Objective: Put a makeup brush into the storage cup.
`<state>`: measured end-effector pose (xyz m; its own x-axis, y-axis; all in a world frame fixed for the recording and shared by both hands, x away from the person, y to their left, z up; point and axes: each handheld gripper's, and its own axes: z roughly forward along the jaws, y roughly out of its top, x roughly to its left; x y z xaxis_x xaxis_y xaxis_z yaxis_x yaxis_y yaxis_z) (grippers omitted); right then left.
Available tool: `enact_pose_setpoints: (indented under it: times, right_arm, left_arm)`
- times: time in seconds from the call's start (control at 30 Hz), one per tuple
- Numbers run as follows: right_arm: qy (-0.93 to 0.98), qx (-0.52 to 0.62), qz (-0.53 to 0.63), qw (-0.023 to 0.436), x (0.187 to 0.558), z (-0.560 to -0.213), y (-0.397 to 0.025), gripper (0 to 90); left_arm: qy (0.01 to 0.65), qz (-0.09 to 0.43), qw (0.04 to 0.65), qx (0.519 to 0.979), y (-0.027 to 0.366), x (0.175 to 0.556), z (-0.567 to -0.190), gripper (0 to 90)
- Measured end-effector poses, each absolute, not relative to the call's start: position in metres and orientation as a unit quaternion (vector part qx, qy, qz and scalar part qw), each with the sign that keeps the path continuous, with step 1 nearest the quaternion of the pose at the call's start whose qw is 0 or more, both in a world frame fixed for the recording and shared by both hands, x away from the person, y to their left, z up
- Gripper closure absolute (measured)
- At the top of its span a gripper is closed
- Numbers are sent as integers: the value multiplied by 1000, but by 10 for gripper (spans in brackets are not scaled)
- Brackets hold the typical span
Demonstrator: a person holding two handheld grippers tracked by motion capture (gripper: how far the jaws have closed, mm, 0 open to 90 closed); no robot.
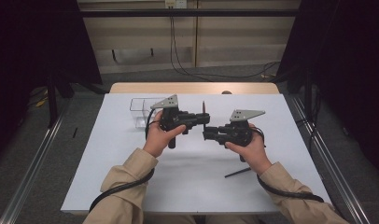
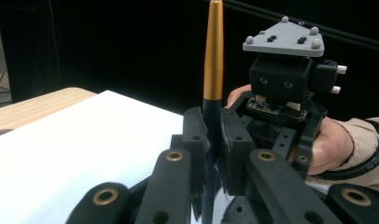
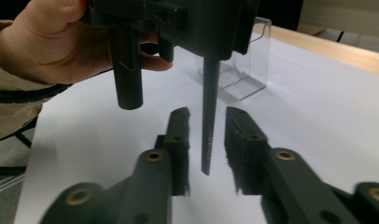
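Item: pen (image 2: 213, 56), slim, orange-gold upper barrel, dark lower barrel, held upright above the white table (image 1: 187, 186). My left gripper (image 2: 212, 135) clamps its dark section; my right gripper (image 3: 207, 140) stands parted around its lower end.

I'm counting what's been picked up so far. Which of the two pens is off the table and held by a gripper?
The pen with the orange upper part, clamped upright in the left gripper. The other pen lies flat on the table near the person's right forearm, untouched.
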<state>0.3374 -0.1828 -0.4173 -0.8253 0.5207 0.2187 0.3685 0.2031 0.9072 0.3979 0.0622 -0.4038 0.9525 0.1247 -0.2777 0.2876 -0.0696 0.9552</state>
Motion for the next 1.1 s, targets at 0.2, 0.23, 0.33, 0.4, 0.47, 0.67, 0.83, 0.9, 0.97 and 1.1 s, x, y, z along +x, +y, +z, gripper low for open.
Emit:
enact_pose_setpoints:
  times: [0.2,0.23,0.33,0.4,0.47,0.67,0.83,0.9,0.97,1.1]
  right_arm:
    - [769,291,563,83,337,-417,-187,443]
    - [769,294,562,82,337,-417,-190,369]
    - [772,297,556,80,337,-418,-192,319]
    - [772,296,556,85,336,-419,-194,267]
    - [773,294,555,86,336,-419,-195,255]
    - [773,291,554,99,332,-420,-202,134]
    - [774,288,553,106,328,-421,-207,104]
    - [773,289,554,104,327,-422,-209,94]
    - [767,294,561,102,324,-423,-214,80]
    - [762,294,567,106,321,-422,-221,53]
  left_arm:
    - [147,-55,666,730,67,398,-403,829]
    - [147,-55,665,730,68,398,-402,829]
    - [146,-51,664,732,68,398,-401,829]
    - [145,-49,662,734,69,398,-400,829]
    - [143,-45,660,736,69,398,-399,829]
    - [143,-38,658,738,71,398,-397,828]
    - [144,-36,656,740,75,398,-397,828]
    - [145,-35,658,738,76,398,-397,828]
    - [144,-33,658,739,77,398,-396,828]
    - [145,-29,657,739,79,397,-396,828]
